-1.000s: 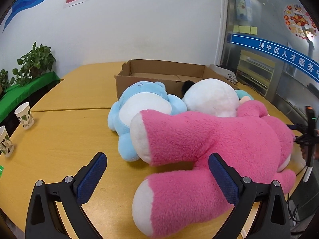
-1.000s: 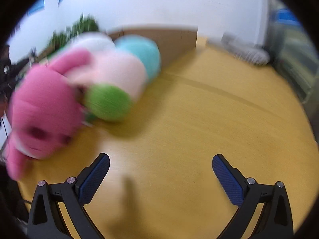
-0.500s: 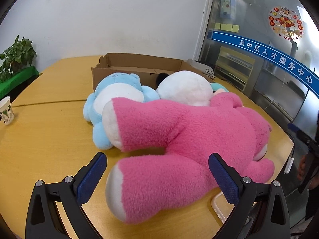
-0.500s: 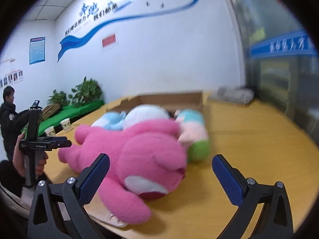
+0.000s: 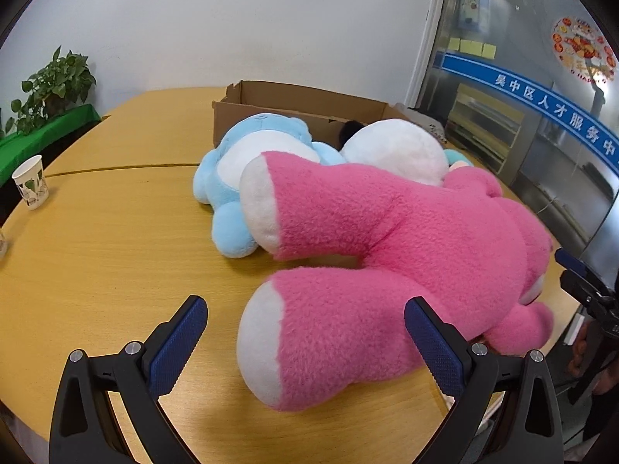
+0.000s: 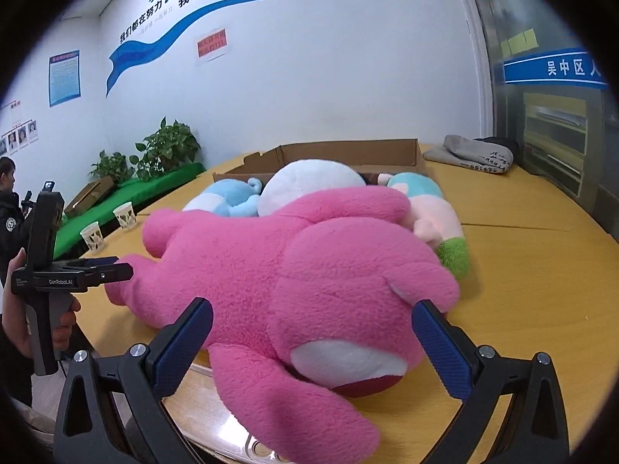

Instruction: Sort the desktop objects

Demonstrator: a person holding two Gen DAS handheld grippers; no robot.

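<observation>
A big pink plush bear [image 5: 406, 255] lies on the wooden table [image 5: 116, 239], also in the right wrist view [image 6: 309, 270]. Behind it lie a light-blue plush [image 5: 247, 162], a white plush [image 5: 398, 147] and a teal-pink-green plush [image 6: 433, 208]. An open cardboard box [image 5: 294, 104] stands behind them. My left gripper [image 5: 305, 332] is open with the bear's near leg between its fingers, not clamped. My right gripper [image 6: 313, 340] is open around the bear's head. The left gripper also shows in the right wrist view [image 6: 112, 268], and the right one [image 5: 580, 274] at the left view's right edge.
Paper cups [image 5: 31, 187] stand at the table's left edge, two in the right wrist view [image 6: 112, 224]. Folded grey cloth [image 6: 472, 154] lies at the back right. Potted plants [image 6: 166, 147] on a green ledge and a bystander [image 6: 7, 208] are off the table to the left.
The right gripper swung and closed in on the bear's head, which now sits between its fingers. The left view shifted a little; the leg stays between the left fingers.
</observation>
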